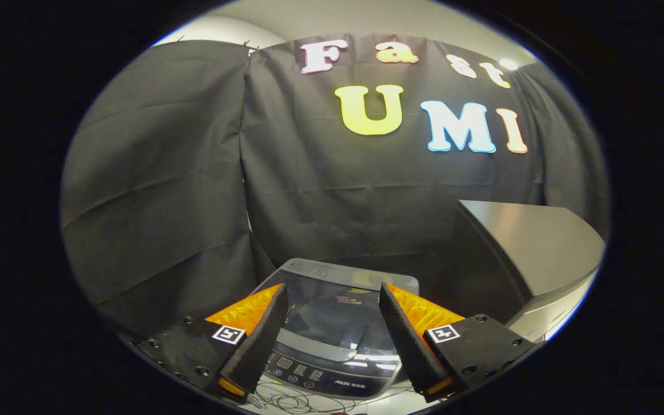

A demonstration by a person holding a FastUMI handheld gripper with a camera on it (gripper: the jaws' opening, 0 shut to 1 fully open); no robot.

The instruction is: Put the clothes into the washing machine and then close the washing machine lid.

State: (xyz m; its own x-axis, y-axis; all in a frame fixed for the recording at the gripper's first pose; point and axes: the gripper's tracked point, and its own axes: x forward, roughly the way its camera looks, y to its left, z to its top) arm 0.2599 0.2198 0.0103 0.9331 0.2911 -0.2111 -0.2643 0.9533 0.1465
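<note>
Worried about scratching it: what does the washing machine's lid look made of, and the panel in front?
The lid looks like dark glass or glossy plastic; it mirrors the booth. The control panel seems smooth plastic. The open tool hovers above, empty.

My claw is spread wide, holding nothing. Beyond and between its fingers stands the washer, its dark glossy lid shut flat, its control panel nearest me.

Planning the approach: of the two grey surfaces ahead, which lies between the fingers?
The washing machine lid, glossy and dark, with a control panel. The matte grey tabletop stands beyond the open gripper.
</note>
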